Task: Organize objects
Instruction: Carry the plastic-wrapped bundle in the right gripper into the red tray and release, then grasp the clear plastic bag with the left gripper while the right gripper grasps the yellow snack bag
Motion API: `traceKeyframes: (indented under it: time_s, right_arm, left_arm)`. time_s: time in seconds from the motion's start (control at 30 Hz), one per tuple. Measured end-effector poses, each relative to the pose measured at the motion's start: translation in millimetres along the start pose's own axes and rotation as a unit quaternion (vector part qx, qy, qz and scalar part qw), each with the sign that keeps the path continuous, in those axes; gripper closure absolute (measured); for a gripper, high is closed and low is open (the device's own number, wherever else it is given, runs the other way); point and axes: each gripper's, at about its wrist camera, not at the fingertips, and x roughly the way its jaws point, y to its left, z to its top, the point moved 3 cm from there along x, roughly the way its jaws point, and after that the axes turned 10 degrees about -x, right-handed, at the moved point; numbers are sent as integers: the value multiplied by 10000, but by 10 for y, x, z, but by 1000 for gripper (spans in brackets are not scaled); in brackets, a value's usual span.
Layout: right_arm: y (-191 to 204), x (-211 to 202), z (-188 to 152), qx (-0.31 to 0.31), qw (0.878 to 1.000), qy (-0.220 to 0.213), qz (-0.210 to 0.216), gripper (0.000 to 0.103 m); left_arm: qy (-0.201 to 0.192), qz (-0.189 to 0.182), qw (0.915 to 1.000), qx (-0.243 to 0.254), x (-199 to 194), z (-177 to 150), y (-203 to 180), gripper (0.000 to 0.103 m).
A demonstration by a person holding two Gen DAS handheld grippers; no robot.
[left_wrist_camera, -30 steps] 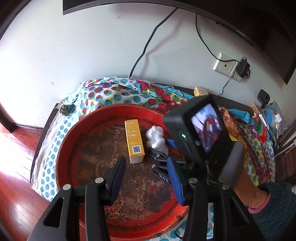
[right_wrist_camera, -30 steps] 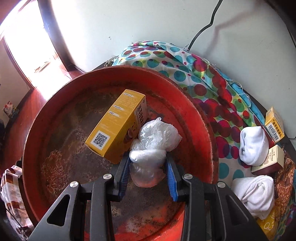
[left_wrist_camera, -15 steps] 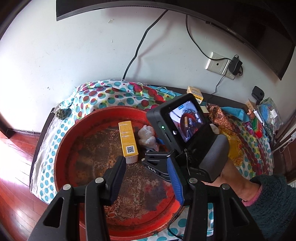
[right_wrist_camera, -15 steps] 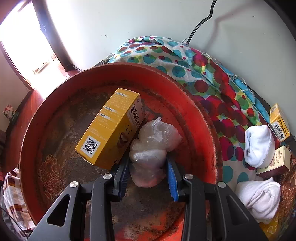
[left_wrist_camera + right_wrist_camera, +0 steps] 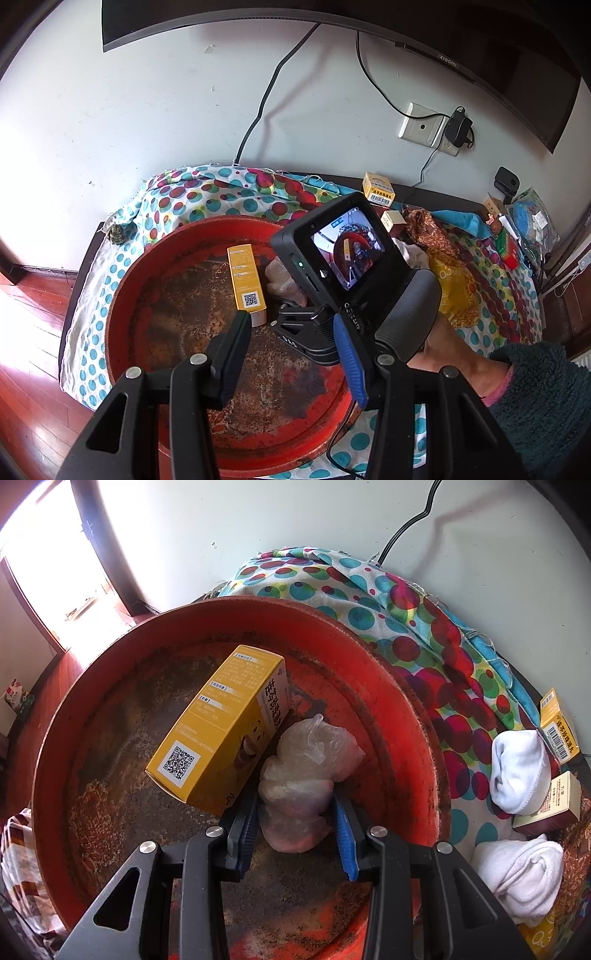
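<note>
My right gripper [image 5: 295, 827] sits low inside the red tray [image 5: 417, 716], its jaws set on either side of a clear plastic bag [image 5: 306, 775]. Both blue pads press against the bag's lower bulge, so I read it as clamped on the bag. The bag is crumpled into two or three lumps; its long axis runs away from me along the fingers, with the knotted, puffier end pointing toward the tray's far right rim. It rests on the tray's rusty floor.

Touching the bag's left side is a yellow box [image 5: 221, 727]. It lies on a long face, its long axis running diagonally: the QR-code end is near my left finger, the other end points to the far rim. From the left wrist view the same yellow box [image 5: 246, 282] lies almost lengthwise away from me, QR code on the near end, with the plastic bag [image 5: 282, 280] just beside it on the right, partly hidden behind the right gripper's camera body.

My left gripper [image 5: 291, 354] hangs above the near half of the red tray [image 5: 122, 306] with its jaws wide apart and nothing between them.

Outside the tray on the spotted cloth [image 5: 369, 602] lie two white socks [image 5: 517, 771] and a small brown box [image 5: 550, 805].
</note>
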Motion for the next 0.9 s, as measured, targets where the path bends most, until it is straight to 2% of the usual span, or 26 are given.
traceKeyframes:
  time_s: [0.07,0.2,0.43,0.63,0.77,0.9]
  right_arm:
    - [-5,-17,1,19,10000,-35,-10,65]
    - [-26,-114,4,110,9997,-213,-106,40]
    - [-75,-385,-19,217,9980,-598,50,39]
    - [-161,-660,-172,323,9961,-818,54,39]
    - [-315,-945,-471,467,9947,-914,-74,38]
    - [-617,-1261,-938,893,9903,-1022,-286,33]
  left_arm:
    - [6,8,10000,-9,-2,-3,4,56]
    - [-7,20,10000,-13,-8,4,3,56]
    - [-210,-137,9997,25,-181,23,-71,55]
    - [-403,-293,9985,225,-357,-3,-240,55]
    - [-401,-380,9977,380,-374,-32,-401,55]
    - [-211,-456,9967,631,-246,-86,-632,55]
